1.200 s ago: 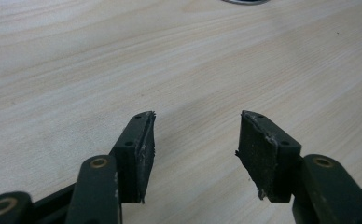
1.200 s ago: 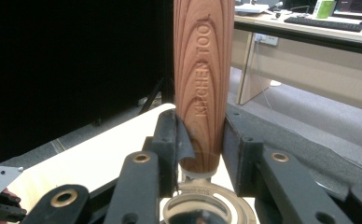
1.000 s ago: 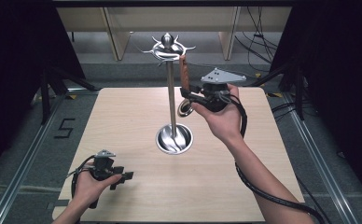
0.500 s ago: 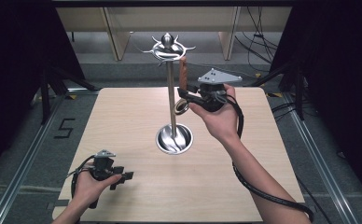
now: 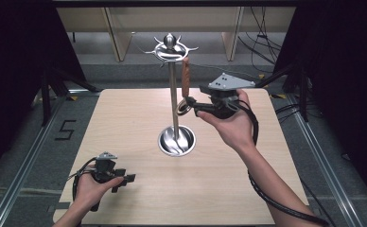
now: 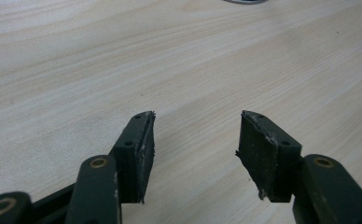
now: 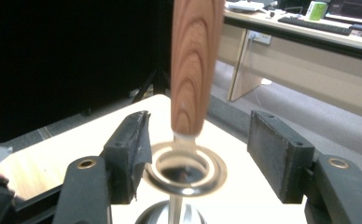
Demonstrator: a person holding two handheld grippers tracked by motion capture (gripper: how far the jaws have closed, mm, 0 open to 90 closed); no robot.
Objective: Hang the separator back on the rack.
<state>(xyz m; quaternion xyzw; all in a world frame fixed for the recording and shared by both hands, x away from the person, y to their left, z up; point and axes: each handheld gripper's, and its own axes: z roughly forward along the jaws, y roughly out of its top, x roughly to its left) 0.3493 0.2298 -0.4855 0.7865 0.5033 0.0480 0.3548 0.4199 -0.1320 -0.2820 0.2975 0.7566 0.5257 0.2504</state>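
Wood-handled utensil (image 5: 186, 78) hangs from one arm of the steel hanging stand (image 5: 173, 94), handle up, its round metal ring end (image 5: 182, 106) lowest, just beside the stand's upright pole. Stand sits mid-counter on the pale wooden counter (image 5: 125, 123), its dished round base (image 5: 176, 141) shining, spiked crown (image 5: 170, 47) on top. Right gripper (image 5: 191, 108) is held up off the counter in the person's right hand (image 5: 231, 125), level with the ring, grey three-cornered plate (image 5: 229, 82) on top, cable (image 5: 285, 208) trailing down along the forearm. Its jaws have just been opening and now stand spread wide. In the right gripper view the ring (image 7: 184, 169) lies between them, its rim at or just touching the pad on the picture's left, well clear of the other pad; the wooden handle (image 7: 195, 65) rises straight above the ring. No pinch on the utensil. Ring looks slightly blurred. Left gripper (image 5: 125, 179) rests low at the near left part of the counter in the left hand (image 5: 91, 189), well apart from the stand. Left gripper view: jaws spread, bare wood grain (image 6: 179, 70) between them, nothing held.
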